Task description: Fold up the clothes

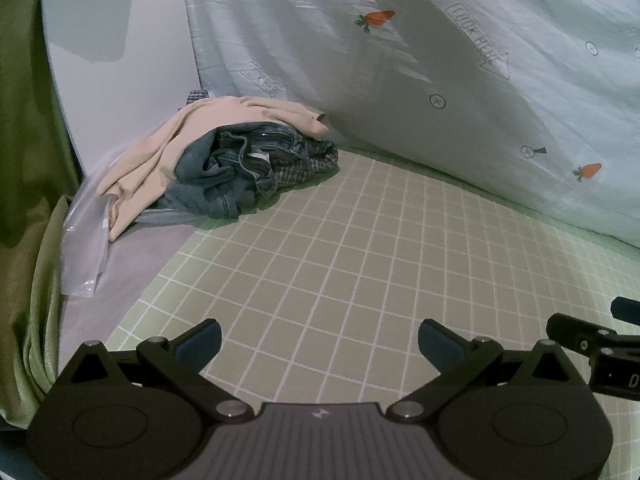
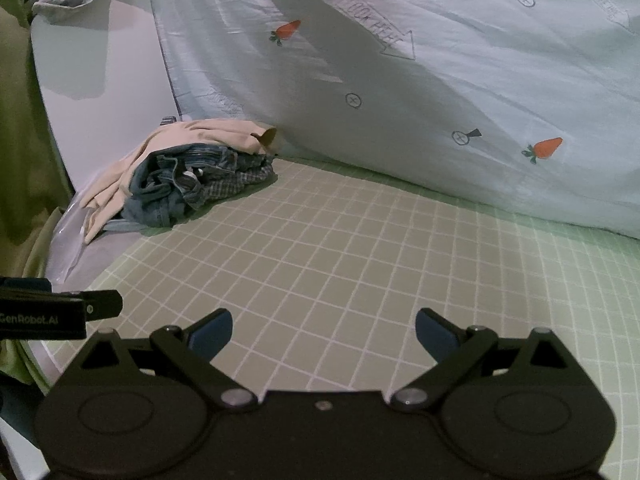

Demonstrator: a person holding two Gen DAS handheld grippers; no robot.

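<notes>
1. Left hand-held gripper (image 1: 320, 340): jaws spread wide, nothing between them. It hovers low over the checked green bed sheet (image 1: 360, 248), pointing forward along it.
2. Right hand-held gripper (image 2: 324, 334): also wide open and empty, at a similar low height over the sheet. Each wrist view catches the other tool at its inner edge, so the two sit side by side, close together.
3. Clothes pile (image 1: 224, 168): lies ahead and to the left of both grippers, well apart from them, at the far left corner of the sheet. A beige garment (image 1: 168, 152) is draped over the top; bunched blue jeans (image 1: 224, 176) sit under it, with a checked shirt (image 1: 304, 168) at the right end.
4. Long axis of the pile runs roughly from near left to far right, its right end close against the pale blue quilt with carrot prints (image 1: 460, 80).
5. A clear plastic bag (image 1: 86, 240) lies just beside the pile's near-left end, partly under the beige garment.
6. Judgement: nothing is laid out yet, so folding has not started. The left gripper is on the pile's side and looks nearer; the likely reach is forward and leftward to take the beige top layer.
</notes>
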